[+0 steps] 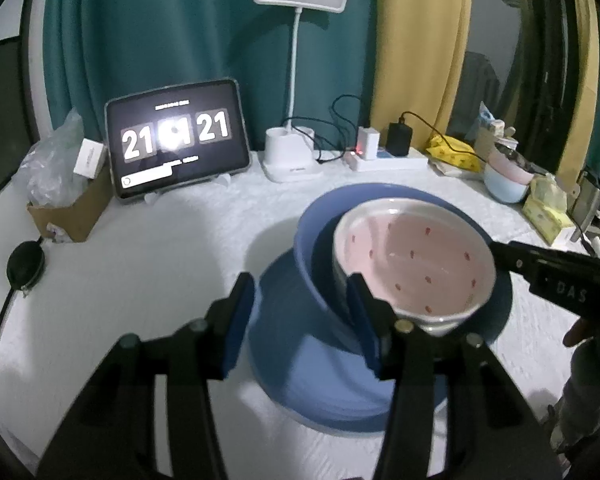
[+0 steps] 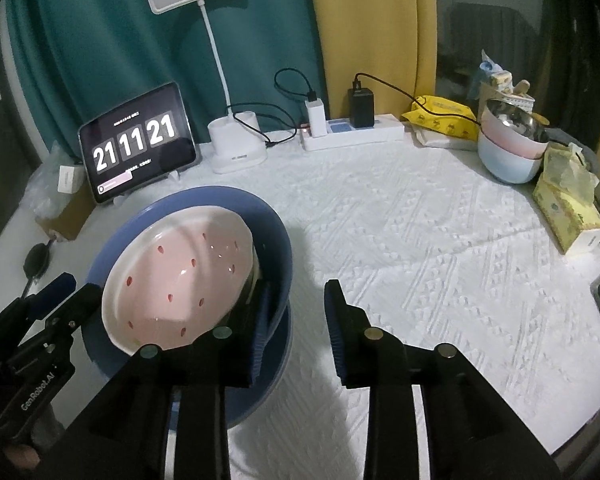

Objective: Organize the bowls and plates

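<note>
A pink bowl with red strawberry dots [image 1: 416, 264] sits tilted inside a blue bowl [image 1: 316, 232], which stands on a blue plate [image 1: 284, 344]. The same stack shows in the right wrist view: pink bowl [image 2: 180, 276], blue bowl [image 2: 276, 240], plate [image 2: 280, 344]. My left gripper [image 1: 300, 300] is open, its jaws straddling the near rim of the blue bowl. My right gripper [image 2: 296, 312] is open, its left finger [image 2: 260, 320] inside the blue bowl's right rim beside the pink bowl, its right finger outside. Neither grips anything.
The white patterned tablecloth [image 2: 440, 240] covers the table. At the back stand a tablet clock [image 2: 136, 144], a white desk lamp [image 2: 236, 144] and a power strip with chargers [image 2: 352, 128]. Stacked pastel bowls [image 2: 512, 148] and tissue packs [image 2: 568, 208] stand at the right. A cardboard box [image 1: 72, 204] stands at the left.
</note>
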A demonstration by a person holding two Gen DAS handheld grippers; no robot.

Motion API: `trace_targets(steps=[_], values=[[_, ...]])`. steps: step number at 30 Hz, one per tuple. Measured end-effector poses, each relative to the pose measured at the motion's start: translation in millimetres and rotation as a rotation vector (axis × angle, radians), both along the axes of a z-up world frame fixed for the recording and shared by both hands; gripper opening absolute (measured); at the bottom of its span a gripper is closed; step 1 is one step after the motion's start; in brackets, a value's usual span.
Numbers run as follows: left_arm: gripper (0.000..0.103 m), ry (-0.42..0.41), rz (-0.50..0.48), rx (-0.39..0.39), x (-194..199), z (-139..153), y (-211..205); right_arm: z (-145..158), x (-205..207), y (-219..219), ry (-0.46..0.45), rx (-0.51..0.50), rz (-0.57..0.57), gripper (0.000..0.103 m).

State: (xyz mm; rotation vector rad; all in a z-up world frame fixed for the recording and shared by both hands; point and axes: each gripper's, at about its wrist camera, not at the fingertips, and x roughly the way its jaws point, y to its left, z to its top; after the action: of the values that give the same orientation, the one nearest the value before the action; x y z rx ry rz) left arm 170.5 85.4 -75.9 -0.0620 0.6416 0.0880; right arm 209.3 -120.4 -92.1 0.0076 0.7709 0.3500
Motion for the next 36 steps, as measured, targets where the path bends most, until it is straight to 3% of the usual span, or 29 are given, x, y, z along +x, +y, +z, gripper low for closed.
trace_targets(steps=[1, 10, 16, 20, 36], values=[[0.061, -0.003, -0.001, 0.002, -2.2, 0.2, -0.6, 0.5, -1.3, -0.8, -0.003, -0.001, 0.000, 0.032], [0.079, -0.038, -0.010, 0.014, -27.9, 9.5, -9.4, 7.7, -20.6, -11.6, -0.050, -0.039, 0.004, 0.034], [0.092, -0.059, -0.037, 0.013, -40.0, 18.8, -25.6, 13.0, -34.4, -24.1, -0.081, -0.041, -0.010, 0.046], [0.095, -0.079, -0.050, 0.012, -49.9, 25.9, -34.4, 17.4, -43.8, -32.2, -0.105, -0.046, -0.016, 0.052], [0.097, -0.170, -0.073, 0.026, -85.4, 63.8, -58.3, 45.7, -85.6, -63.8, -0.202, -0.043, -0.048, 0.053]])
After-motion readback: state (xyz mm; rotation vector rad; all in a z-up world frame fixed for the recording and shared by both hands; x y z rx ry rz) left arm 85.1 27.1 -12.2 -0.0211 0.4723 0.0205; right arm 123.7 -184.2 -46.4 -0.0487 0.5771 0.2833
